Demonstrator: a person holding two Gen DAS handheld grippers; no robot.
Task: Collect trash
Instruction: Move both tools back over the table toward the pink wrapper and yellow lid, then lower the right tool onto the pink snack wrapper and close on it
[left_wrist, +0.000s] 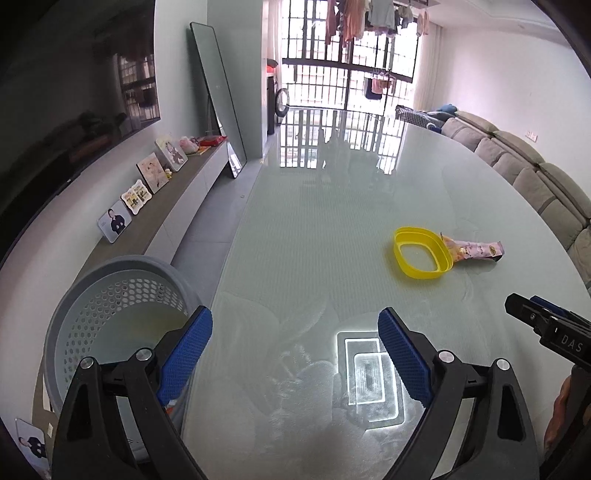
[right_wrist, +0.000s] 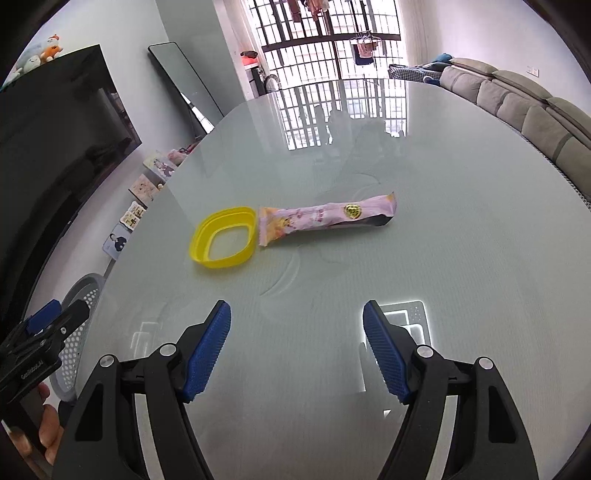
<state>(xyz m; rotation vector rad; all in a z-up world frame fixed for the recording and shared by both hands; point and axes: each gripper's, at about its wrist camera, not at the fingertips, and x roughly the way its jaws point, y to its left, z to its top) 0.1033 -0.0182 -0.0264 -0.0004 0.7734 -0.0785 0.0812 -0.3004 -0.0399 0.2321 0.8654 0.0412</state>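
We have two pieces of trash left on the glass bench (right_wrist: 443, 277): a yellow plastic ring (right_wrist: 224, 237), left of centre in the right wrist view, and a pink snack wrapper (right_wrist: 325, 218) lying flat just right of it, one end touching or nearly touching the ring. In the left wrist view both sit at middle right, well ahead of our fingers. The grey perforated basket (left_wrist: 110, 295) stands off the bench edge at lower left of that view.

Our left gripper (left_wrist: 295, 350) hangs over bare glass with its jaws wide and nothing between them. Our right gripper (right_wrist: 297, 350) is likewise spread, somewhat less wide, and empty, pointing toward the wrapper.

We judge the wrapper light, thin and crinkly; lying flat on slick glass, it may skate away under a careless pinch. The puffier middle of its length, or the raised dark end at the right, looks the best place to take it. The ring seems stiff and light; we would close across one wall of its rim, one pad inside and one outside.
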